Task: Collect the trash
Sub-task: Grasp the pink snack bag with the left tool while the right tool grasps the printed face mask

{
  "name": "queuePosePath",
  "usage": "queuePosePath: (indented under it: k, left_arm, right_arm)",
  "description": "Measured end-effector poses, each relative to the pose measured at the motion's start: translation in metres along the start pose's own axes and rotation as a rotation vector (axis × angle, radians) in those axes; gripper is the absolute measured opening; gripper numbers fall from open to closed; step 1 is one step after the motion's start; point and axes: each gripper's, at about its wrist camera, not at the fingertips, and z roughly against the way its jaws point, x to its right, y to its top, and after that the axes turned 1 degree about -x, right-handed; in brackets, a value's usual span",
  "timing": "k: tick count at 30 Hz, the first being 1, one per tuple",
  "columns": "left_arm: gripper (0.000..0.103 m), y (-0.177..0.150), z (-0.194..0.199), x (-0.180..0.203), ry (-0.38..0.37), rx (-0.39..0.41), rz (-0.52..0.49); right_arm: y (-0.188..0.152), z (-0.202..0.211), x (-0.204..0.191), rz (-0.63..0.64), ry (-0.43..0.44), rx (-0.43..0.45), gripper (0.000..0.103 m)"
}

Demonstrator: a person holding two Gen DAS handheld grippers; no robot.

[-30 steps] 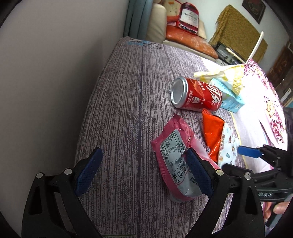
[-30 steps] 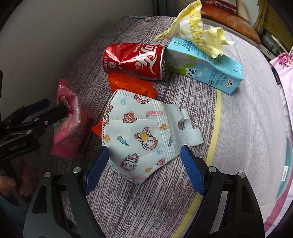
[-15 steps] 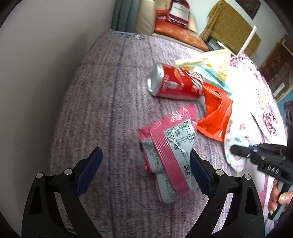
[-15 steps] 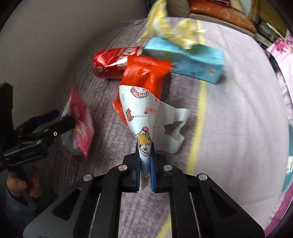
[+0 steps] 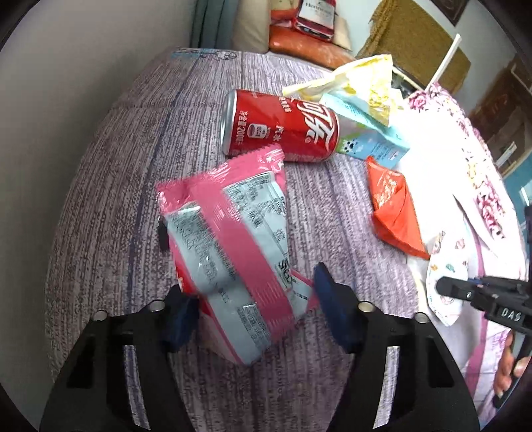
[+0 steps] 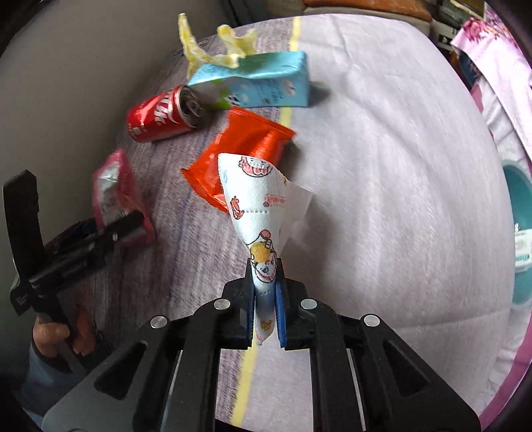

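Observation:
My left gripper (image 5: 252,309) is closing around a pink and silver snack wrapper (image 5: 232,239); its blue pads press the wrapper's lower sides. My right gripper (image 6: 265,292) is shut on a white child's face mask (image 6: 259,206) with cartoon prints and holds it lifted above the bed. The mask also shows in the left wrist view (image 5: 445,275). An orange wrapper (image 6: 239,159), a red cola can (image 5: 282,126), a light blue milk carton (image 6: 256,83) and a crumpled yellow wrapper (image 5: 362,79) lie on the purple bedspread (image 5: 133,166).
A grey wall (image 5: 66,83) runs along the bed's left side. A sofa with cushions and a red box (image 5: 312,16) stands beyond the bed's far end. A teal bin (image 6: 518,232) shows at the right edge.
My left gripper has closed in on the pink wrapper and moved toward it. My right gripper has shut on the mask and lifted it off the orange wrapper.

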Motion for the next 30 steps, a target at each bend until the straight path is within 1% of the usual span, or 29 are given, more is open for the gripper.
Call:
queuePosePath:
  k: [1,4,6,9,14,17,24,30]
  left_arm:
    - [0.041,0.000,0.001,0.001,0.010,0.001,0.010]
    - [0.033,0.000,0.007,0.001,0.035,0.021,0.033]
    - [0.033,0.001,0.015,0.003,0.037,0.035,0.033]
    - [0.033,0.004,0.030,0.015,0.032,0.061,0.002]
    - [0.033,0.016,0.040,0.055,-0.026,0.072,-0.084]
    - [0.033,0.025,0.035,0.090,-0.070,0.058,-0.143]
    - [0.033,0.036,0.013,0.174,-0.138,0.033,-0.274]
    - [0.033,0.038,-0.005,0.230,-0.183,0.014,-0.347]
  right_arm:
    - [0.001,0.001,0.003,-0.006,0.003,0.005,0.008]
    - [-0.003,0.015,0.016,-0.029,0.012,0.041,0.008]
    - [-0.005,0.021,0.022,-0.040,0.017,0.060,0.008]
    - [-0.006,0.037,0.039,-0.060,0.022,0.095,0.008]
    - [-0.003,0.064,0.069,-0.106,0.010,0.148,0.008]
    - [0.004,0.072,0.089,-0.135,-0.006,0.178,0.008]
    - [-0.002,0.105,0.137,-0.206,-0.047,0.241,0.008]
    - [-0.010,0.129,0.180,-0.265,-0.077,0.290,0.008]
